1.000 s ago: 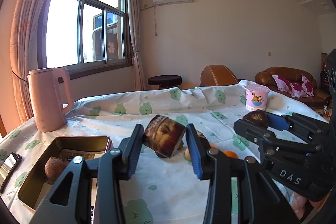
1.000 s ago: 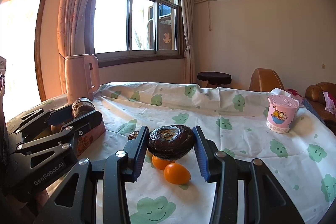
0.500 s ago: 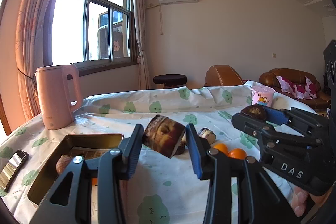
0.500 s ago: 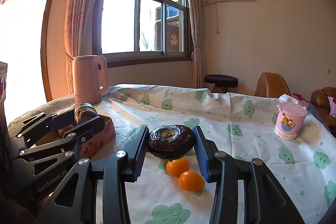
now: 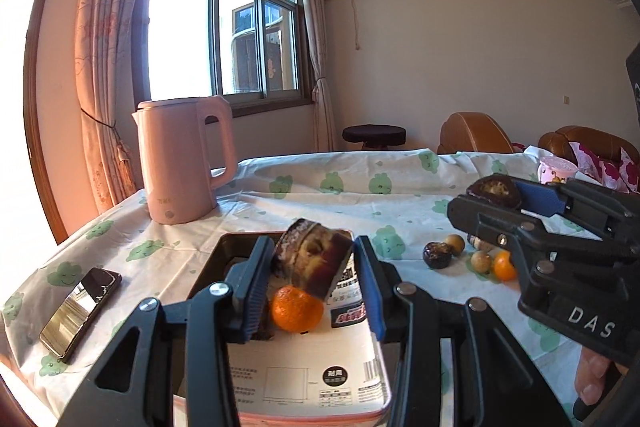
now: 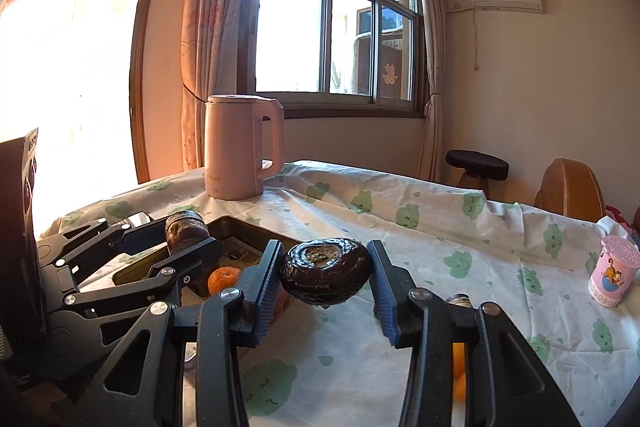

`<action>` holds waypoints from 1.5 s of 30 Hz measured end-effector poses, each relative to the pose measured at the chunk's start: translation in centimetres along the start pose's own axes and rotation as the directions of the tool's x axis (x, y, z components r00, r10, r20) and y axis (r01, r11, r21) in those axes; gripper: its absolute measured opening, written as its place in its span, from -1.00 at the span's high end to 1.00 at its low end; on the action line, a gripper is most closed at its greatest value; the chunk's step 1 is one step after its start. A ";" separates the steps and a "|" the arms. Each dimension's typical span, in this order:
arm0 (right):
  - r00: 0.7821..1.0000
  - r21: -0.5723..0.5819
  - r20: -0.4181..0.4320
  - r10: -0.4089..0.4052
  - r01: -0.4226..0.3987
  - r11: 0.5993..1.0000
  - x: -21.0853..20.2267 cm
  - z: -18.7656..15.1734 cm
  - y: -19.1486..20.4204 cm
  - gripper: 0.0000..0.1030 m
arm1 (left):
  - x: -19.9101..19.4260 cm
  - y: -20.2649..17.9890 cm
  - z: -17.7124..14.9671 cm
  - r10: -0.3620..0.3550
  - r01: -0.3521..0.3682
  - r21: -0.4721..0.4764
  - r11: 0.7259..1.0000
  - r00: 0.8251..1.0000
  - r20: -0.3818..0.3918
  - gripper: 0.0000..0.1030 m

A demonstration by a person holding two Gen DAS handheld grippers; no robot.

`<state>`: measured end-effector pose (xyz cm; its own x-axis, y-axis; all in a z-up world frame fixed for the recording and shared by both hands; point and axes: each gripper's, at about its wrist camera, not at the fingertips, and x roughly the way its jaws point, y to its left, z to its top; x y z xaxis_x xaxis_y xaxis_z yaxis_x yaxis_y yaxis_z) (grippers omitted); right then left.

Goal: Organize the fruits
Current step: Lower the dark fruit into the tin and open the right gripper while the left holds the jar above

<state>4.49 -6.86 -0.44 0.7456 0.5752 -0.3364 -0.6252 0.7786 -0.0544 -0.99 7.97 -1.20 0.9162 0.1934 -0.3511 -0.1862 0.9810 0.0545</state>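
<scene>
My left gripper (image 5: 314, 273) is shut on a dark brown, wrinkled fruit (image 5: 314, 261) and hangs over the metal tin (image 5: 240, 241), where an orange mandarin (image 5: 297, 309) lies on printed paper. My right gripper (image 6: 325, 277) is shut on a dark purple, wrinkled round fruit (image 6: 325, 273) just right of the tin (image 6: 248, 225). From the left wrist view the right gripper (image 5: 496, 195) shows at the right, above loose fruits (image 5: 438, 255) and a mandarin (image 5: 502, 265) on the cloth. From the right wrist view the left gripper (image 6: 186, 231) shows over the tin with its fruit (image 6: 185, 225).
A pink kettle (image 5: 182, 159) stands behind the tin near the window. A phone (image 5: 80, 311) lies at the table's left edge. A pink cartoon cup (image 6: 612, 277) stands at the right. A stool (image 5: 374, 137) and brown sofas (image 5: 476, 133) lie beyond the table (image 5: 320, 187).
Both grippers have carried their fruits leftward. The left one now hangs over the tin, the right one is beside it. The loose fruits on the cloth have slipped to the right of both views.
</scene>
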 end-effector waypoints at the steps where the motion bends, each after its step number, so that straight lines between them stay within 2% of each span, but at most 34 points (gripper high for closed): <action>1: 1.000 -0.008 -0.006 0.012 -0.012 1.000 0.4 0.1 0.6 0.13 | 0.1 0.6 -0.1 0.011 -0.011 -0.003 1.000 1.000 -0.007 0.16; 9: 0.996 -0.067 -0.052 0.069 -0.073 0.995 3.0 0.0 4.6 0.13 | 1.0 4.5 -1.2 0.082 -0.085 -0.033 0.996 0.993 -0.081 0.16; 15: 0.990 -0.083 -0.111 0.091 -0.101 0.991 4.7 -0.9 6.3 0.13 | 1.9 6.1 -2.0 0.089 -0.096 -0.044 0.994 0.987 -0.133 0.16; 31: 0.971 -0.102 -0.216 0.107 -0.132 0.986 7.1 -2.1 7.3 0.13 | 3.3 6.0 -3.0 0.077 -0.083 -0.021 0.996 0.976 -0.206 0.16; 40: 0.956 -0.104 -0.272 0.108 -0.141 0.984 8.1 -2.3 7.4 0.13 | 3.5 5.9 -3.1 0.104 -0.106 0.000 0.994 0.973 -0.205 0.15; 45: 0.955 -0.099 -0.276 0.105 -0.137 0.986 8.1 -2.4 7.3 0.12 | 3.5 5.9 -3.1 0.104 -0.106 0.001 0.994 0.973 -0.205 0.14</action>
<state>5.42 2.84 -5.79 0.5828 0.5623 -0.5867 -0.7414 0.6634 -0.1006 0.00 14.33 -5.00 0.7995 0.2874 -0.5274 -0.2825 0.9548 0.0921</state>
